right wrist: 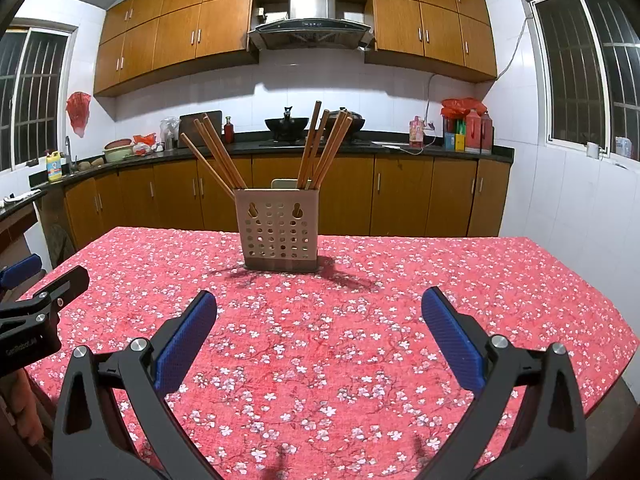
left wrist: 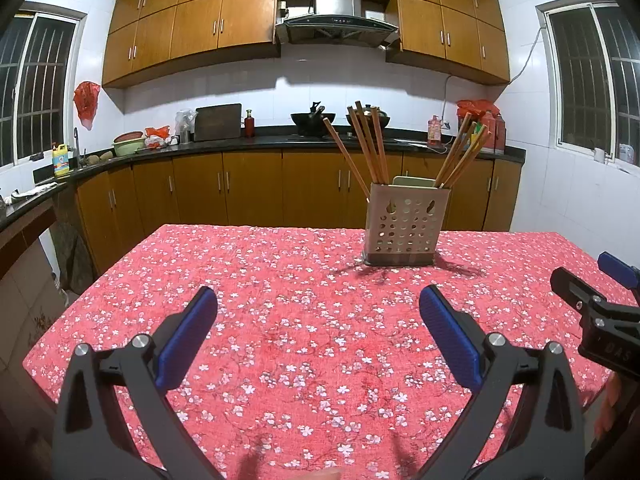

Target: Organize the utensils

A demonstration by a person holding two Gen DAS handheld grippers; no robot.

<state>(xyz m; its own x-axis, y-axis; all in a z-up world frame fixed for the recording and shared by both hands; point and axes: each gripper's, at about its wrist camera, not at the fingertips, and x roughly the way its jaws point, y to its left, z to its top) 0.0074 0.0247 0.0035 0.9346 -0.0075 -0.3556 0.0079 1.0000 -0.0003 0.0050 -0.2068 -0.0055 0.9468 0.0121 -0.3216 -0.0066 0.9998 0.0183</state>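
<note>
A beige perforated utensil holder [left wrist: 404,224] [right wrist: 277,229] stands upright on the far half of a table under a red floral cloth [left wrist: 304,320] [right wrist: 340,320]. Several wooden chopsticks [left wrist: 366,144] [right wrist: 218,152] lean out of its left side, and a second bunch of chopsticks [left wrist: 464,152] [right wrist: 324,144] fans out of its right side. My left gripper [left wrist: 318,312] hovers open over the near cloth, nothing between its blue pads. My right gripper [right wrist: 319,314] is open too and holds nothing. Each gripper shows at the other view's edge: the right gripper's fingers [left wrist: 600,280], the left gripper's fingers [right wrist: 44,284].
Brown kitchen cabinets and a dark counter [left wrist: 240,144] run behind the table, with woks [right wrist: 286,124], bottles and bags on it. Barred windows [right wrist: 580,72] flank the room. The table's near right corner [right wrist: 616,364] drops off to the floor.
</note>
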